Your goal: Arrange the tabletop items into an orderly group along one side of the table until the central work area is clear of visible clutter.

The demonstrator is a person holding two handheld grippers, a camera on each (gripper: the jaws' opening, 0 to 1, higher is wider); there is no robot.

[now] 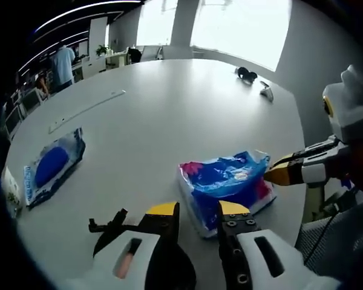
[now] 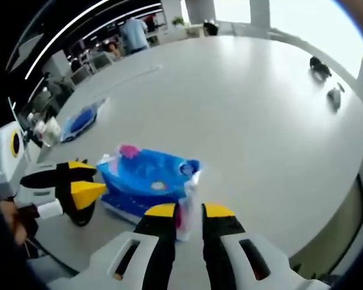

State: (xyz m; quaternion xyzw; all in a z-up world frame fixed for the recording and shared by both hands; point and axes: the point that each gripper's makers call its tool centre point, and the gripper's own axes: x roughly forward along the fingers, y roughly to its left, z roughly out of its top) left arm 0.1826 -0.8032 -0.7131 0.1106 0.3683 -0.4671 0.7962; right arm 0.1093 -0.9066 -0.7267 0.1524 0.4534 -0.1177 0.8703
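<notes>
Pale grey round table (image 1: 169, 109) in an open office with bright windows behind. Right gripper (image 2: 189, 212): jaws drawn narrow onto the plastic wrapper at the near end of the blue tissue pack (image 2: 146, 181), which lies on the worktop close to its near edge; in the left gripper view the same gripper enters from the right, its yellow tips touching the pack's right end. Left gripper (image 1: 197, 211): jaws slightly apart and holding nothing, set just at the pack's (image 1: 227, 181) near side, one tip beside its corner. The pack's long axis runs roughly from one gripper toward the other, so it lies between them; the right gripper already has contact and is judged the better placed to drag it. Farther out, a second blue packet (image 1: 51, 166) lies near the left edge of the worktop, with a small packet (image 1: 11, 192) at the rim beyond it. A black object (image 1: 246, 74) and a grey computer mouse (image 1: 266, 92) rest near the far right edge. A long white strip (image 1: 85, 110) crosses the far left part. People stand in the background.
</notes>
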